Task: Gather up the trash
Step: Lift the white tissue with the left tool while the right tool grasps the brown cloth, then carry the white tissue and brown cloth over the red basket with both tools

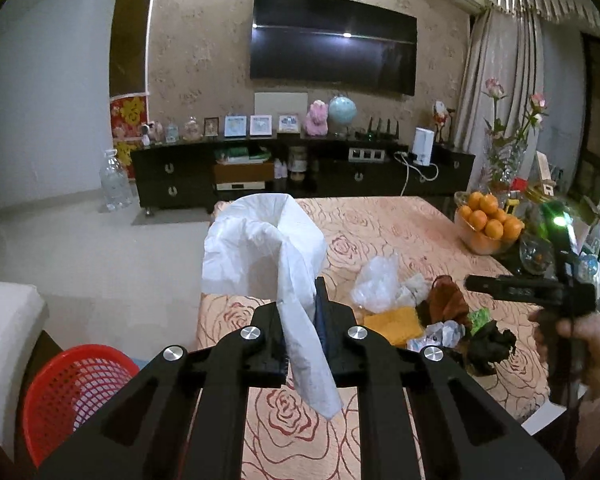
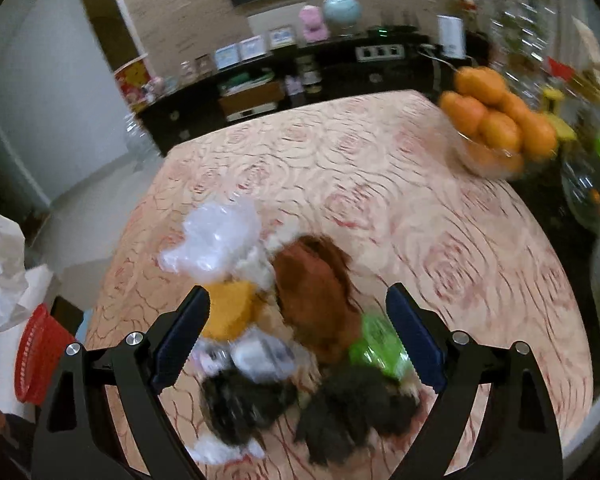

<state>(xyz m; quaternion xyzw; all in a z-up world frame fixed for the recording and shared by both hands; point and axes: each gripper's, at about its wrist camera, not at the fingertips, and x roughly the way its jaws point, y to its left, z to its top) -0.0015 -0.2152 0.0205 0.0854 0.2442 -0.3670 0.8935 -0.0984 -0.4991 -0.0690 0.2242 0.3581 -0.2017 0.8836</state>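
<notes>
My left gripper point(image 1: 300, 308) is shut on a crumpled white tissue point(image 1: 268, 252), held up above the table's near left edge; the tissue also shows at the left edge of the right wrist view as white paper point(image 2: 4, 272). A red mesh basket point(image 1: 72, 396) stands low to the left of the table point(image 1: 380, 216). A heap of trash lies on the table: clear plastic point(image 2: 216, 240), a yellow piece point(image 2: 230, 308), a brown wrapper point(image 2: 312, 284), a green wrapper point(image 2: 376, 344) and black scraps point(image 2: 356, 412). My right gripper point(image 2: 298, 320) hangs open over this heap, touching nothing.
A glass bowl of oranges point(image 2: 496, 128) sits at the table's far right, with glassware point(image 2: 588, 192) and a vase of flowers point(image 1: 508, 148) beside it. A dark TV cabinet point(image 1: 300, 172) stands past the table. A large water bottle point(image 1: 114, 180) rests on the floor.
</notes>
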